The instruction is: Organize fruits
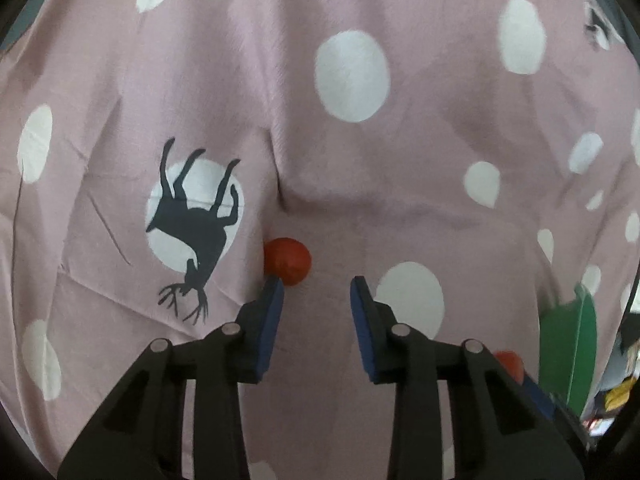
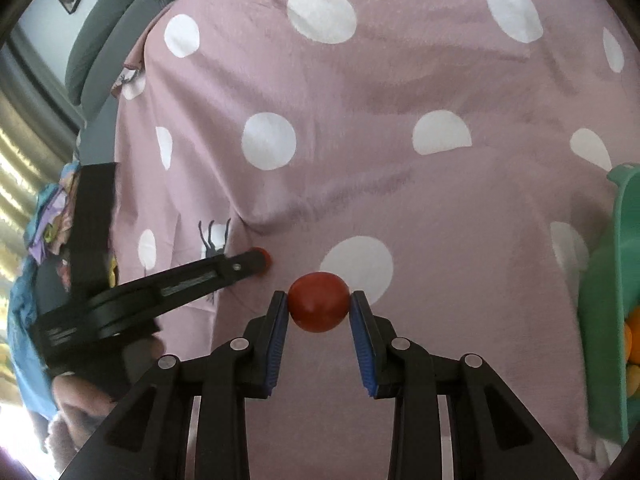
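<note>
In the right wrist view my right gripper is shut on a red round fruit, its blue pads touching both sides, above the pink dotted cloth. In the left wrist view my left gripper is open and empty; a second red fruit lies on the cloth just beyond its left fingertip. The left gripper also shows from the side in the right wrist view, its tip at that same fruit. The held fruit shows in the left wrist view at lower right.
A green container with orange fruits stands at the right edge, also in the left wrist view. The cloth is creased and carries a black deer print. A grey sofa lies beyond the cloth's far left edge.
</note>
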`<state>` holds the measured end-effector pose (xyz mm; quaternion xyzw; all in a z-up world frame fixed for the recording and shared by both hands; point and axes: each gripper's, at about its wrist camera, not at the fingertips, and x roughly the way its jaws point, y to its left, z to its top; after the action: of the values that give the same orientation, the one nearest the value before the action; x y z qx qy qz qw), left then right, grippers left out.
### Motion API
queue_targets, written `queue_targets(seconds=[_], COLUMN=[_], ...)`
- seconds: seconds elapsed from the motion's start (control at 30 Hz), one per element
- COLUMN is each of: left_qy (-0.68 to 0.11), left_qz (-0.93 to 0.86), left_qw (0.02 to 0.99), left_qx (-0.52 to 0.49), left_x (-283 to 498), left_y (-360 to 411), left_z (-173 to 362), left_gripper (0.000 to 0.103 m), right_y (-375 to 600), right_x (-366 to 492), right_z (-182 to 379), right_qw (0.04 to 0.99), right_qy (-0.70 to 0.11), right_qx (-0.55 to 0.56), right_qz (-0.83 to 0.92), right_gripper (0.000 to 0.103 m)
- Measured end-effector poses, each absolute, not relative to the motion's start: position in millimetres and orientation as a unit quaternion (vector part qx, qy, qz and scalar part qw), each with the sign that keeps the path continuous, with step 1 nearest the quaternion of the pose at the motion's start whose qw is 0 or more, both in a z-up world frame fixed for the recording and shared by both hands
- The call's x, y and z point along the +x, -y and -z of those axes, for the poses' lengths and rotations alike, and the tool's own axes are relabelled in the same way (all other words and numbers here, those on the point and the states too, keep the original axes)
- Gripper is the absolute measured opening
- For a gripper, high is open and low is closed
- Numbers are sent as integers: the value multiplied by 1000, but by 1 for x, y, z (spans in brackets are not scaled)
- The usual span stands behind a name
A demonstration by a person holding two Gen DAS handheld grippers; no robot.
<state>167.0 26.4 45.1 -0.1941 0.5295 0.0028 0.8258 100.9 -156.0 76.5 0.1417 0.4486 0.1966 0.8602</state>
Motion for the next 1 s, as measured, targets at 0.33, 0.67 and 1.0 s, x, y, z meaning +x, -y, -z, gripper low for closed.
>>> queue_targets(seconds=[0.33,0.67,1.0], left_qy=[-534,-509,-498], left_qz=[-52,-108,-98], left_qw=[817,820,820], left_qx=[-213,-240,-264], left_x=[194,206,182], left_y=[-17,-16,-48], left_z=[-30,-18,-26], left_gripper=[31,24,18], right_y=[165,176,176], right_x=[94,95,92], right_z=[-81,-87,-91], right_qw=[866,870,874], right_qy=[-431,-422,-417], right_qx=[155,165,162], right_qz=[-202,-193,-190], right_gripper=[34,34,34])
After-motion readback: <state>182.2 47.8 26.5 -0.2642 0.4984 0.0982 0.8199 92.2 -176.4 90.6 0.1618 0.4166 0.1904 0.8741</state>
